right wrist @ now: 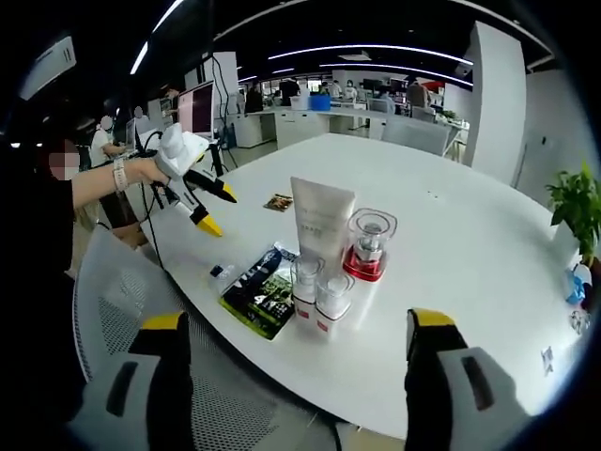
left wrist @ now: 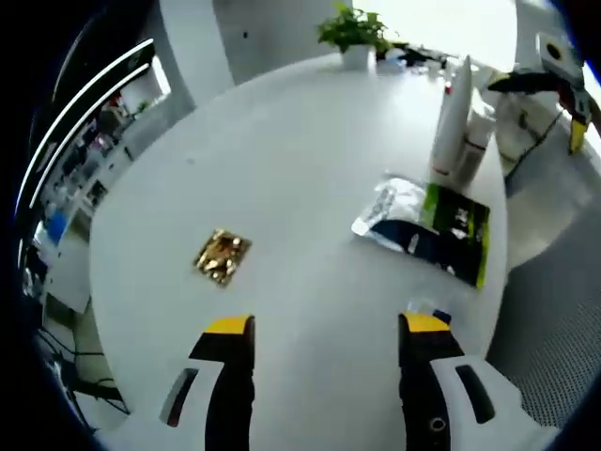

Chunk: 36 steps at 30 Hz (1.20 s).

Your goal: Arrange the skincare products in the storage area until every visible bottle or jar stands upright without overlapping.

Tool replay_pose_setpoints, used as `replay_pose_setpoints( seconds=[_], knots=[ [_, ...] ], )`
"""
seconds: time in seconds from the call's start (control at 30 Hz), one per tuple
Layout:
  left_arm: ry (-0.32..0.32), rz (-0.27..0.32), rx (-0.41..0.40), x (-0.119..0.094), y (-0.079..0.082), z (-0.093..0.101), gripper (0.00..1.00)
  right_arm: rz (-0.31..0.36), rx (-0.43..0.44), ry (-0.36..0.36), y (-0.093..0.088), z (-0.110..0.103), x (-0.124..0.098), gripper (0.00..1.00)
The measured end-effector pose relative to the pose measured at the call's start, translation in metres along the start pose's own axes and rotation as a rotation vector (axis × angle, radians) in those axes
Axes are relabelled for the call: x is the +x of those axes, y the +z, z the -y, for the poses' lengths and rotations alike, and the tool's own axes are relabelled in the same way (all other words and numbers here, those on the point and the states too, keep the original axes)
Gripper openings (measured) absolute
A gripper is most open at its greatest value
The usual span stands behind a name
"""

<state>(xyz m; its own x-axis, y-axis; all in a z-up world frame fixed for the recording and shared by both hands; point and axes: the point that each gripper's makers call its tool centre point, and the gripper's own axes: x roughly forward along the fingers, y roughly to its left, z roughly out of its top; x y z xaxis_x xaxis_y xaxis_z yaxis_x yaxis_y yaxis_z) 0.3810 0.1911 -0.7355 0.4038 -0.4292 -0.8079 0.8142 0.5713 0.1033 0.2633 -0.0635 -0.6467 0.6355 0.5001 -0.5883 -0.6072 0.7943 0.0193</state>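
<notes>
In the left gripper view, our left gripper [left wrist: 327, 331] hangs wide open and empty over the round white table [left wrist: 310, 169], a green-and-black sachet [left wrist: 434, 228] lying right. In the right gripper view, our right gripper [right wrist: 299, 329] gapes empty before the upright white squeeze tube [right wrist: 320, 224] and clear red-based jar [right wrist: 369, 243].

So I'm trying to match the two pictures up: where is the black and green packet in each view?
Left gripper view: the black and green packet lies flat on the white table, right of centre, just below the tall white tube.
Right gripper view: the packet lies near the table's near edge, left of centre, beside two small clear-capped bottles.
Shared landmark: the potted plant at the table's far edge.
</notes>
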Motion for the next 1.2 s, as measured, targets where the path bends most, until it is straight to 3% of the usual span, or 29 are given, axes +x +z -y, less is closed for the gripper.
replay_pose_setpoints(
  seconds=[0.37,0.7,1.2],
  knots=[
    [0.005,-0.026,0.02,0.011,-0.002,-0.036,0.55,-0.023,0.025,-0.038,0.003,0.007,0.0,0.98],
    [0.076,-0.057,0.035,0.02,-0.001,-0.077,0.48,-0.011,0.048,-0.088,0.012,0.021,-0.001,0.98],
    [0.168,-0.078,-0.005,0.042,0.0,-0.126,0.42,-0.062,0.071,-0.1,0.005,0.028,0.007,0.97]
  ],
)
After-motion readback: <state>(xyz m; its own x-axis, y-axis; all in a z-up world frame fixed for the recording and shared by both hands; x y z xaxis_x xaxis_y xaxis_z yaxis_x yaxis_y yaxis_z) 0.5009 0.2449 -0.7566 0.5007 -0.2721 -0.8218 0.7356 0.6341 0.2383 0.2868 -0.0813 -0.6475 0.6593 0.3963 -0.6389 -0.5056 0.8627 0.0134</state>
